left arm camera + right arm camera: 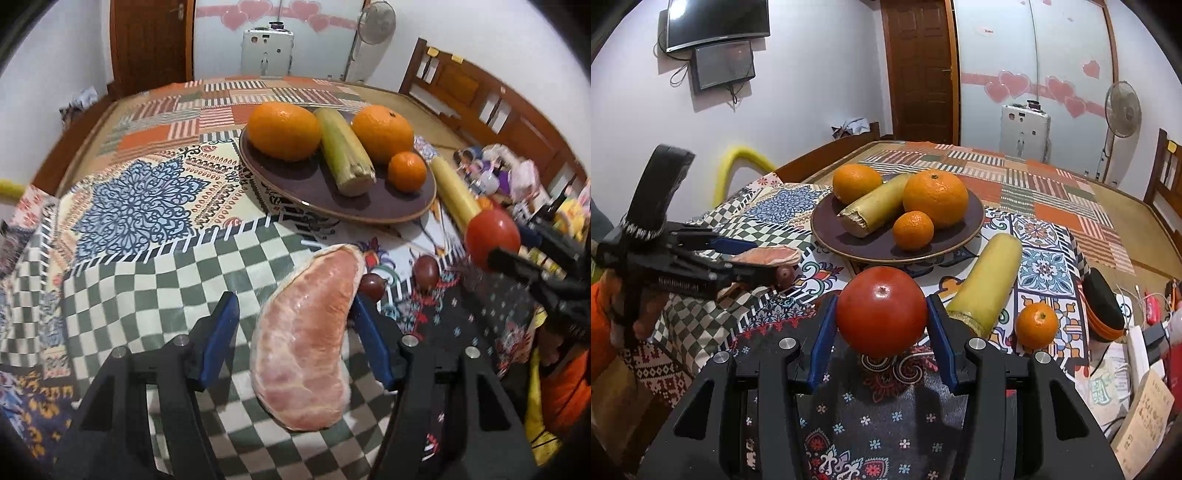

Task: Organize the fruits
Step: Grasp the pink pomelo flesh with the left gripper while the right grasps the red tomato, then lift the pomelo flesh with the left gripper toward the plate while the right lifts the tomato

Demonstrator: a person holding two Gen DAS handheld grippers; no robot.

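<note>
The right claw (881,325) is gripping the tomato (881,311) between both pads, above the patterned cloth near the desk's near edge. The plate (827,236) is lying straight ahead, toward the far edge, already carrying three oranges and a cane piece. The left claw (295,328) is carrying the pomelo segment (308,343), long axis pointing toward the plate; whether its pads are pressing it cannot be told. The right claw appears nearer the plate.

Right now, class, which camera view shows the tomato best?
The right wrist view: the tomato sits large and central between the right hand-held gripper fingers, stem scar visible. The left wrist view shows it small and blurred at the right edge.
</note>
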